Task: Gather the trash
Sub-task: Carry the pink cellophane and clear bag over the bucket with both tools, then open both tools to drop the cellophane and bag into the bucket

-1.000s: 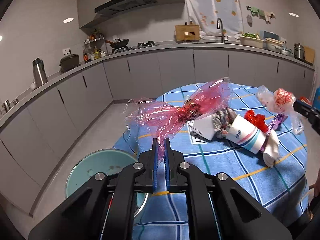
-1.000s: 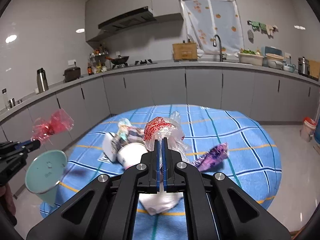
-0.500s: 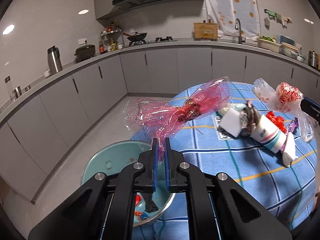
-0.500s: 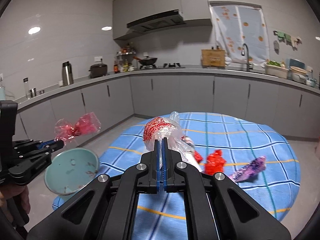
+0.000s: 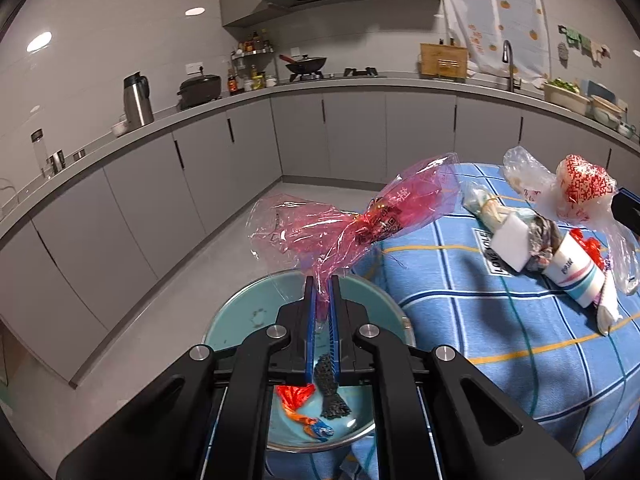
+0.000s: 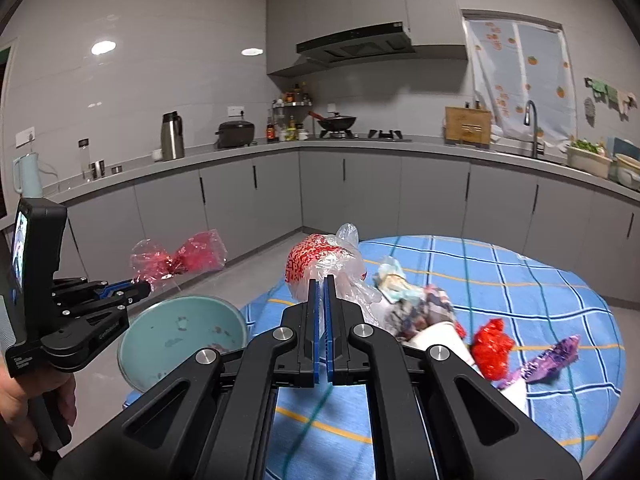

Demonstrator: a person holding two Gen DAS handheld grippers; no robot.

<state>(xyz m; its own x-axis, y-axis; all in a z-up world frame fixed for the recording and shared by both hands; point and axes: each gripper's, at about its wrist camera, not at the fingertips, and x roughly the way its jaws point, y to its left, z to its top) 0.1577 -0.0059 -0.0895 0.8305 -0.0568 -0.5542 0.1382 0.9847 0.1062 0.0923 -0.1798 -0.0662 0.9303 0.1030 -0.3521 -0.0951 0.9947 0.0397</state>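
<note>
left wrist view - teal bowl [image 5: 236, 320] holds scraps; left gripper [image 5: 322, 292] clamps pink wrapper [image 5: 352, 228].

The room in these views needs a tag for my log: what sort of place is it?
A home kitchen, most likely: a range hood hangs over a stove with a wok, and a sink tap stands on the long grey counter.

1. The left wrist view looks forward and down along its own fingers, close above the bowl [image 5: 240, 320] at the table [image 5: 500, 340] edge, facing the kitchen counter [image 5: 360, 84].
2. The right wrist view sits more level, over the table, facing the same counter.
3. Both share the bowl, table, counter, and each other's gripper.
</note>
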